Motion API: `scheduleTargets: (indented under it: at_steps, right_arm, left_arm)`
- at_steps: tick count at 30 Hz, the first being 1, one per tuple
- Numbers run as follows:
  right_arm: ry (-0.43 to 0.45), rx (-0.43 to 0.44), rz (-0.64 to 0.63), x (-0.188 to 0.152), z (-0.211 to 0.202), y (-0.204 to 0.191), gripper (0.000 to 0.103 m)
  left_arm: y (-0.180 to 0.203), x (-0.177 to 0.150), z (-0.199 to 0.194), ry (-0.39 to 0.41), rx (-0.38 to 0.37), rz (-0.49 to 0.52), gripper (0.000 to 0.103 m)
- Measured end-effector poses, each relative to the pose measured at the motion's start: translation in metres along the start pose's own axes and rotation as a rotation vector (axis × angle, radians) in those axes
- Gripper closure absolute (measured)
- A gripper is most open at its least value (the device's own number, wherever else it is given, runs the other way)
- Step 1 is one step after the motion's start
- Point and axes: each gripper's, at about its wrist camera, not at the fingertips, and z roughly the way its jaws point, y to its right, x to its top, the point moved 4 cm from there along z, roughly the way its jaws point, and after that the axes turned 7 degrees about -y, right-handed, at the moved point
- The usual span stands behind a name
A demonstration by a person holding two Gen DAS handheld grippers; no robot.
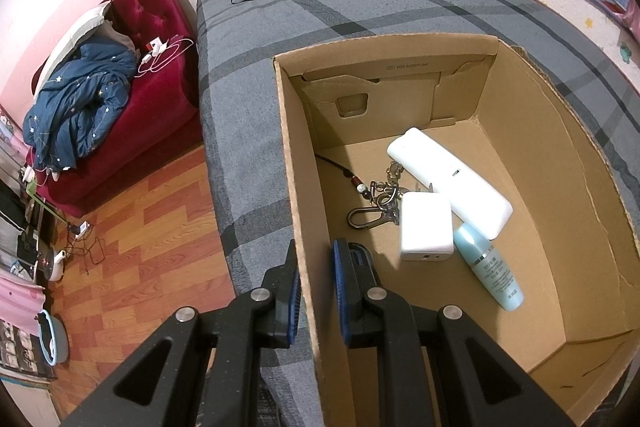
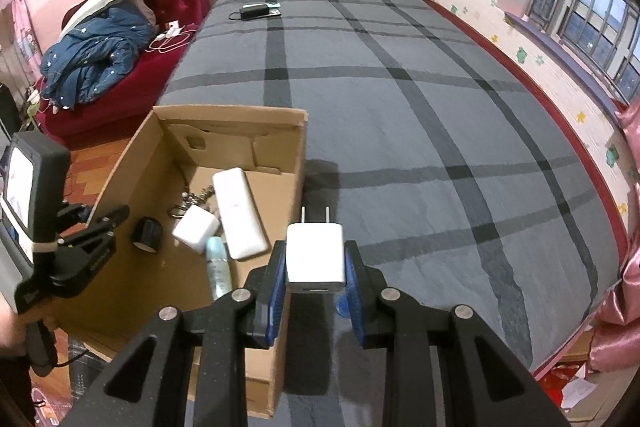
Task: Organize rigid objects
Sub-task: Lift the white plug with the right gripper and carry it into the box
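An open cardboard box [image 1: 532, 131] stands on the grey plaid bed. Inside lie a long white remote-like case [image 1: 448, 183], a white charger block [image 1: 426, 227], a teal bottle [image 1: 490, 271], a key ring with carabiner [image 1: 374, 211] and a black item [image 2: 147, 235]. My left gripper [image 1: 316, 291] is shut on the box's left wall [image 1: 304, 227]. My right gripper [image 2: 316, 275] is shut on a white plug adapter [image 2: 315, 255], prongs pointing forward, just right of the box [image 2: 224, 115].
A black power brick [image 2: 254, 10] lies at the bed's far end. A red sofa [image 1: 156, 83] with a blue quilt [image 1: 76, 107] and white cables stands left of the bed. Wooden floor [image 1: 152, 259] lies below the bed's edge. Windows are on the right.
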Motion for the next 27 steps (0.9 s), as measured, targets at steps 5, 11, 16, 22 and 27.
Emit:
scheduleTargets:
  at_steps: [5,11,16,22,27]
  right_arm:
    - [0.001,0.022,-0.028,0.01,0.004,-0.018,0.075]
    - [-0.012,0.037,-0.063,0.019,0.016,-0.038,0.075]
    - [-0.03,0.056,-0.085,0.022,0.028,-0.053,0.075]
    - [-0.063,0.076,-0.108,0.026,0.047,-0.07,0.075]
    - [-0.093,0.091,-0.116,0.029,0.065,-0.081,0.075]
  left_arm:
    - [-0.001,0.0,0.0,-0.001,-0.004,-0.002,0.087]
    - [-0.001,0.001,0.0,-0.003,-0.011,-0.006,0.087]
    - [-0.001,0.001,0.0,-0.004,-0.016,-0.009,0.087]
    - [-0.002,0.001,0.001,-0.002,-0.023,-0.017,0.087]
    - [-0.001,0.001,0.001,-0.001,-0.021,-0.015,0.087]
